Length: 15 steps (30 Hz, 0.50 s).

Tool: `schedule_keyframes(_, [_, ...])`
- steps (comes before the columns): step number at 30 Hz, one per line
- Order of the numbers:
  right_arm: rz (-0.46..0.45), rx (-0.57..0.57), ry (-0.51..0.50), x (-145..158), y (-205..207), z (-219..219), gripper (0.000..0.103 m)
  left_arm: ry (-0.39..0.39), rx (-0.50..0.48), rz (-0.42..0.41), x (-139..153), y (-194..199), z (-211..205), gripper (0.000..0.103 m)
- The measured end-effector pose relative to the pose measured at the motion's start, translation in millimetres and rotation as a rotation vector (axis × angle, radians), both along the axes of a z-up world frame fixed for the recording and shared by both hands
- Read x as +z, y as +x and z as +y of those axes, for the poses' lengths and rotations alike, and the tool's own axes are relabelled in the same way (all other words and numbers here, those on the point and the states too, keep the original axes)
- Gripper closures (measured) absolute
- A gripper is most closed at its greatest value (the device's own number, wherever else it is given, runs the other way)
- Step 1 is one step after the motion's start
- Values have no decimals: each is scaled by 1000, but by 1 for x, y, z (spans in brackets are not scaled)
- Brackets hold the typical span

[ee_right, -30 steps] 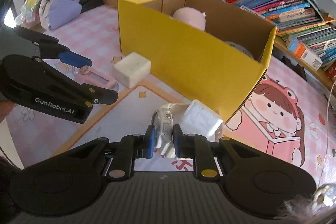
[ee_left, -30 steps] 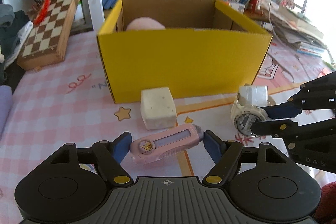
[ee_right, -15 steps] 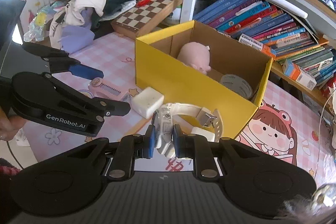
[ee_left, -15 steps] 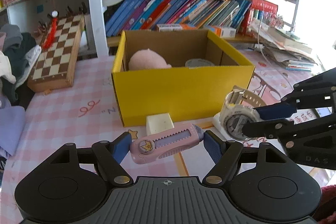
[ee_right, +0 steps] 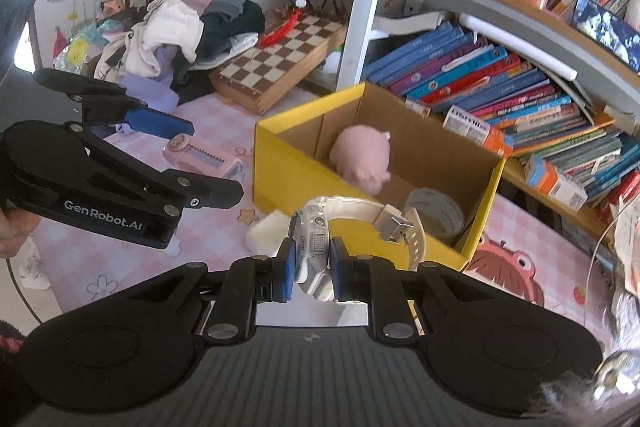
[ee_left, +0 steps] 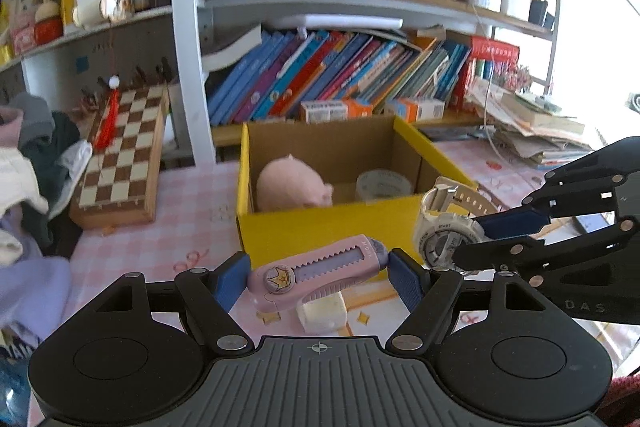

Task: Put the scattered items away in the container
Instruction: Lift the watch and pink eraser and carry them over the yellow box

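My left gripper (ee_left: 318,277) is shut on a pink utility knife (ee_left: 316,273), held end to end in the air in front of the yellow cardboard box (ee_left: 320,231). My right gripper (ee_right: 312,269) is shut on the case of a white wristwatch (ee_right: 316,239), lifted near the box's front corner; the watch (ee_left: 442,231) also shows at the right of the left wrist view. Inside the box (ee_right: 288,163) lie a pink plush pig (ee_right: 362,157) and a roll of tape (ee_right: 434,213). A white foam block (ee_left: 322,311) rests on the pink mat below the knife.
A chessboard case (ee_left: 120,167) stands left of the box, and a heap of clothes (ee_right: 188,23) lies beyond it. Shelves packed with books (ee_left: 340,75) run close behind the box. Stacked papers (ee_left: 532,131) sit at the right.
Both grippers have risen with the knife and the watch off the mat. The view now looks over the box's front wall onto the pig and tape; the foam block stays below.
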State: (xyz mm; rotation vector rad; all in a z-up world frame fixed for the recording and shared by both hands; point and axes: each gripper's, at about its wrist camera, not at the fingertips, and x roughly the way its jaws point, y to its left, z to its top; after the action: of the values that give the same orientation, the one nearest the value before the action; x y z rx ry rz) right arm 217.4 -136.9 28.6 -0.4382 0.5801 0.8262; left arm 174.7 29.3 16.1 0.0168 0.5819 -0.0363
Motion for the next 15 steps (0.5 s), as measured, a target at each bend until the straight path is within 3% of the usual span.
schedule_keyframes(15, [-120,-32,6,28,46,2,86,66,-55,-96,31,42,1,27])
